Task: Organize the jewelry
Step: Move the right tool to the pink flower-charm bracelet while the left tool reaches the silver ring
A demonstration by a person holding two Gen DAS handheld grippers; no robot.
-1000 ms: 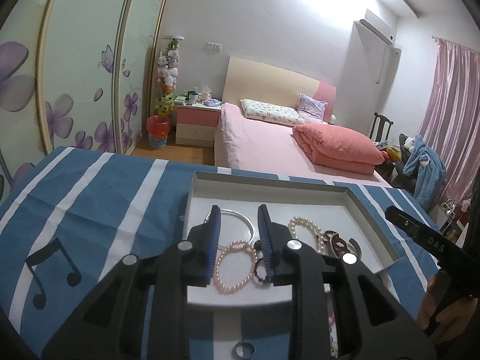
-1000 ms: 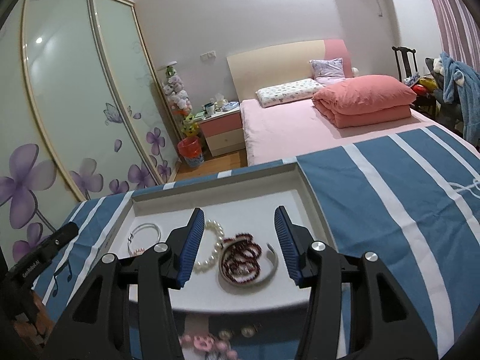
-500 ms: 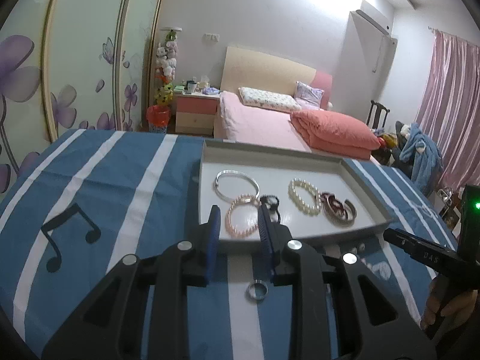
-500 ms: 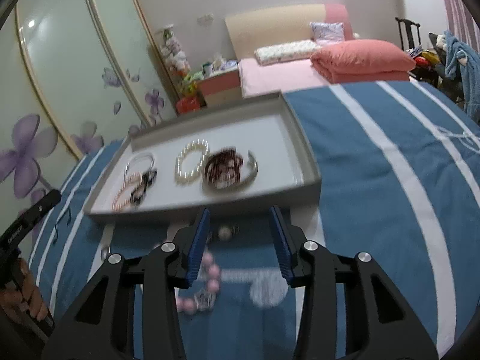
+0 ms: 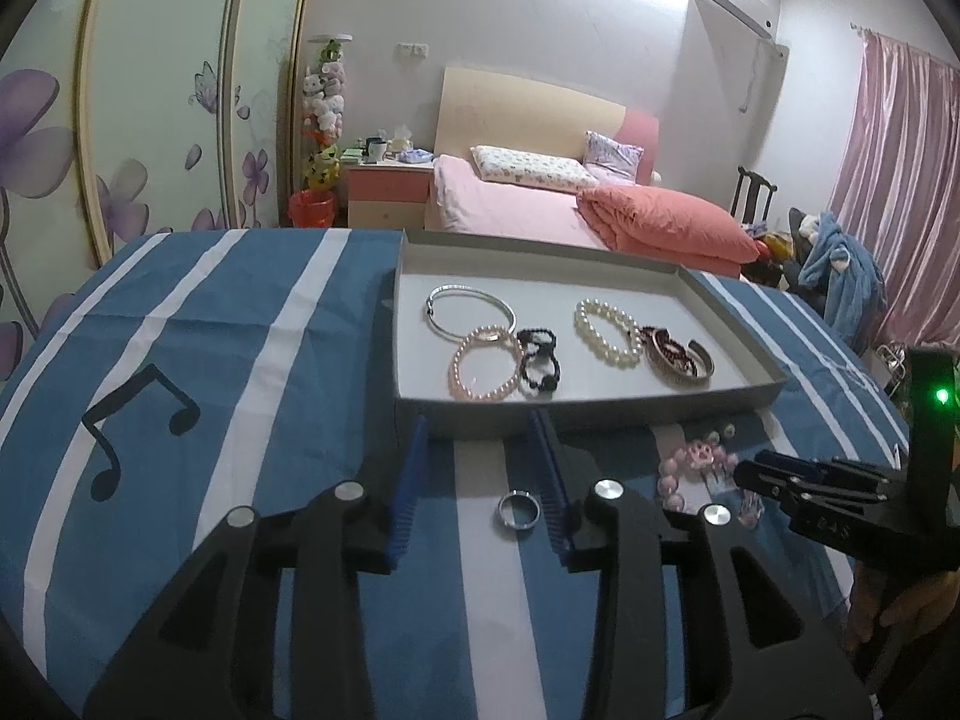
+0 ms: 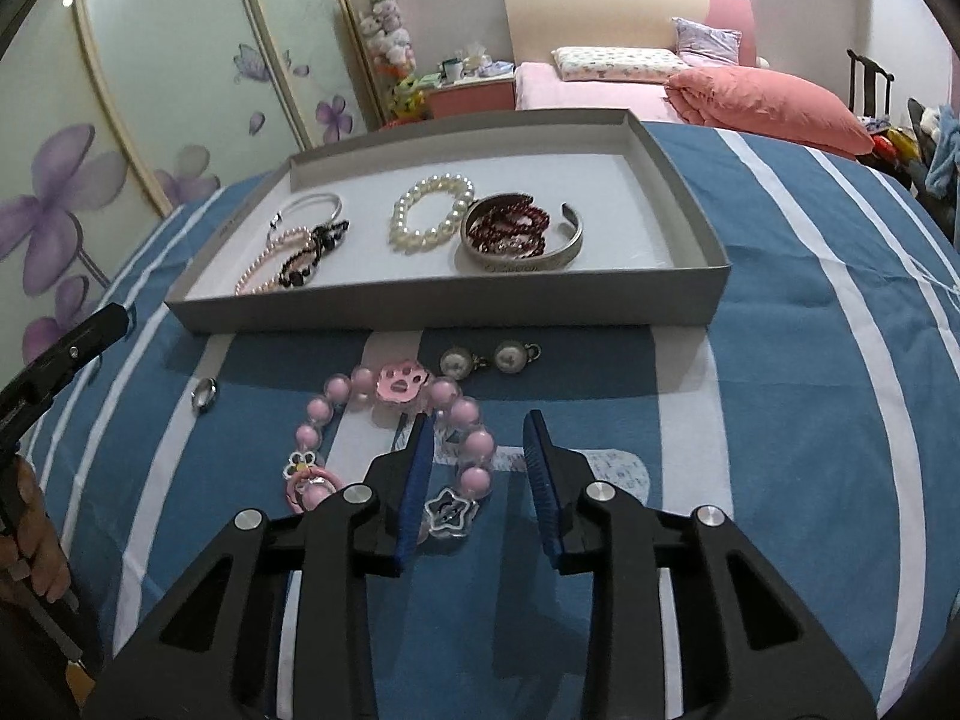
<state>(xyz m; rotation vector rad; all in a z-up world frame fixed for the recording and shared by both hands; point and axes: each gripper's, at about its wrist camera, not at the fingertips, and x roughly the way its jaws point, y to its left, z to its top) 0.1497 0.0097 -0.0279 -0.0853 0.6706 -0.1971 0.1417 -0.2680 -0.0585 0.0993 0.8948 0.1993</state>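
Note:
A grey tray (image 5: 588, 405) (image 6: 444, 306) on the blue striped cloth holds a silver bangle (image 5: 471, 312), a pink pearl bracelet (image 5: 483, 363), a black bead bracelet (image 5: 538, 360), a white pearl bracelet (image 6: 431, 213) and a red bead string inside a silver cuff (image 6: 521, 234). In front of the tray lie a silver ring (image 5: 518, 509) (image 6: 204, 394), a pink bead bracelet with a paw charm (image 6: 414, 432) and two pearl earrings (image 6: 489, 358). My left gripper (image 5: 483, 426) is open above the ring. My right gripper (image 6: 474, 426) is open over the pink bead bracelet.
The cloth (image 5: 210, 360) has white stripes and a black music note print (image 5: 138, 420). Behind the table stand a pink bed (image 5: 540, 204), a nightstand (image 5: 387, 192) and flowered wardrobe doors (image 5: 120, 120). A chair with clothes (image 5: 840, 264) is at the right.
Both grippers have pulled back from over the tray to the cloth in front of it. The ring and the pink bead bracelet have come into view between the fingers.

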